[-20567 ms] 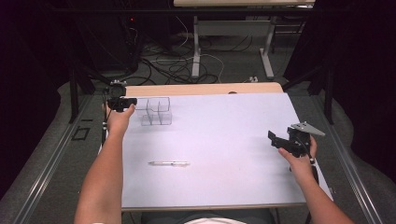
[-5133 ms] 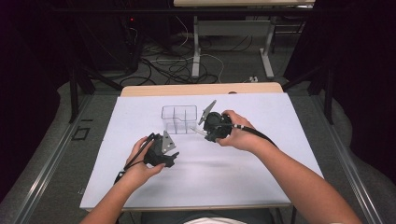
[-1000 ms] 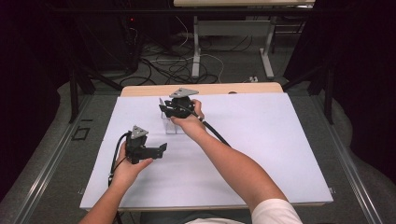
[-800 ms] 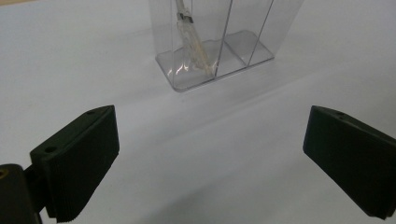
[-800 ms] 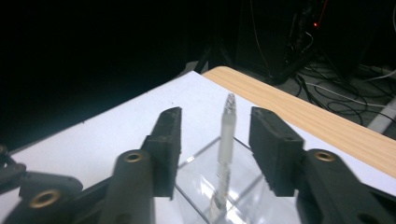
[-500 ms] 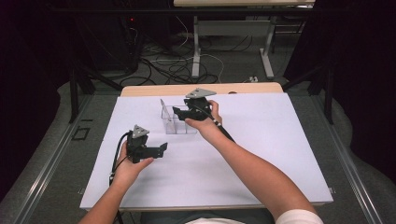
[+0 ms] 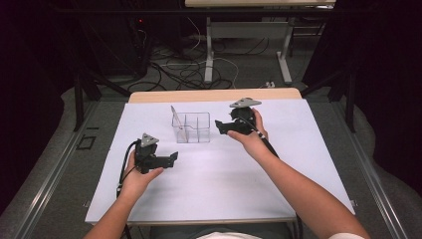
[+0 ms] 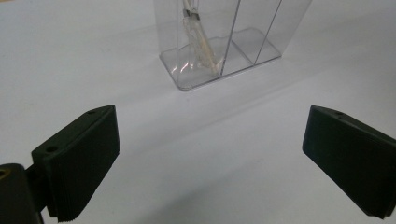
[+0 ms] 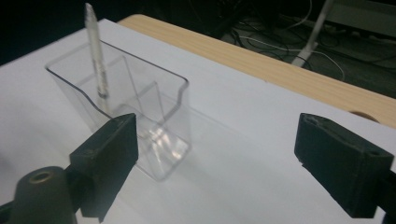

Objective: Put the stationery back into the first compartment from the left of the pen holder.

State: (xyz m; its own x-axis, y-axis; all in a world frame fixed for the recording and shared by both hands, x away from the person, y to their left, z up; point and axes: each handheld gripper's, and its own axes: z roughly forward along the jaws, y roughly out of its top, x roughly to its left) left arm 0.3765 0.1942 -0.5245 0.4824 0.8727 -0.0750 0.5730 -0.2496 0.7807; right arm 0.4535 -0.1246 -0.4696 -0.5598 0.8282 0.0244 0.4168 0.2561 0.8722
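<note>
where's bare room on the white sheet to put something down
Bare: the right part of the white sheet beyond the right hand-held gripper, and the near strip between the forearms. Crowded: around the clear holder with its pen, and by the left hand-held gripper.

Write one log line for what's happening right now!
pen: leaning in clear holder's left compartment | right gripper: open, empty, beside holder | left gripper: open, empty, over table

Clear pen (image 7: pixel 178 123) leaning upright in end compartment of clear plastic organizer (image 7: pixel 191 128), on white table cover
</note>
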